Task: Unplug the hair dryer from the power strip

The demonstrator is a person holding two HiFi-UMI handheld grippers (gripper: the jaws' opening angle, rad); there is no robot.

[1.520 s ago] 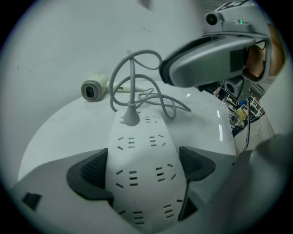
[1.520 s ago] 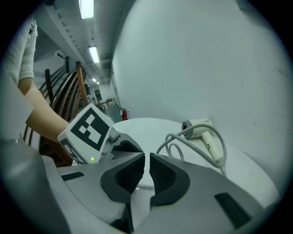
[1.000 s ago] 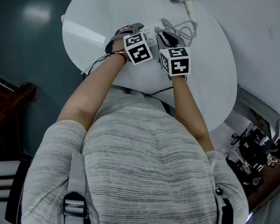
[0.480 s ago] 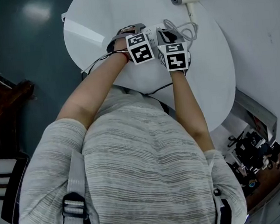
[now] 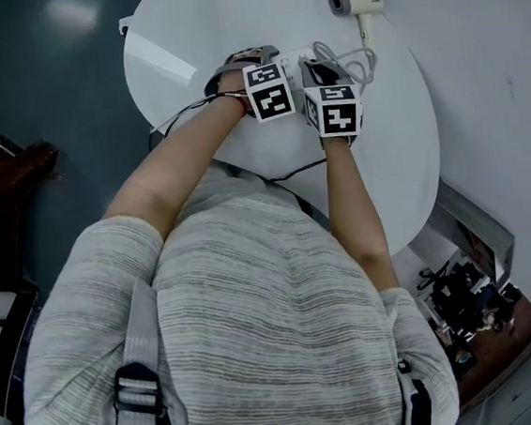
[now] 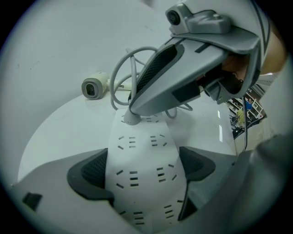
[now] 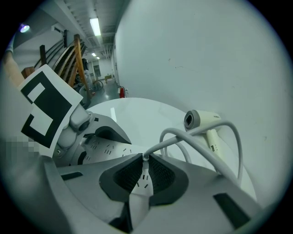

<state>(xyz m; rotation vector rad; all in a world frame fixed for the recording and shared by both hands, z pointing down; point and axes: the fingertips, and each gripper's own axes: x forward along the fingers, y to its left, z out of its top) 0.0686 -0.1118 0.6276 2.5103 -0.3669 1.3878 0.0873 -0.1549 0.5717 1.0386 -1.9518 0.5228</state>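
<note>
Unplugging is at the grip stage. The left gripper (image 6: 143, 171) is clamped across the white strip (image 6: 139, 146) on the round table (image 5: 216, 14). The right gripper (image 7: 145, 170) is pinched tight on the plug (image 7: 145, 159) where the cord (image 7: 207, 159) leaves it, so next comes, likely, a straight pull with the strip held down. Only the head view shows the dryer (image 5: 355, 2) well apart at the table's far edge; the left gripper view shows the plug apparently seated at the strip's far end.
</note>
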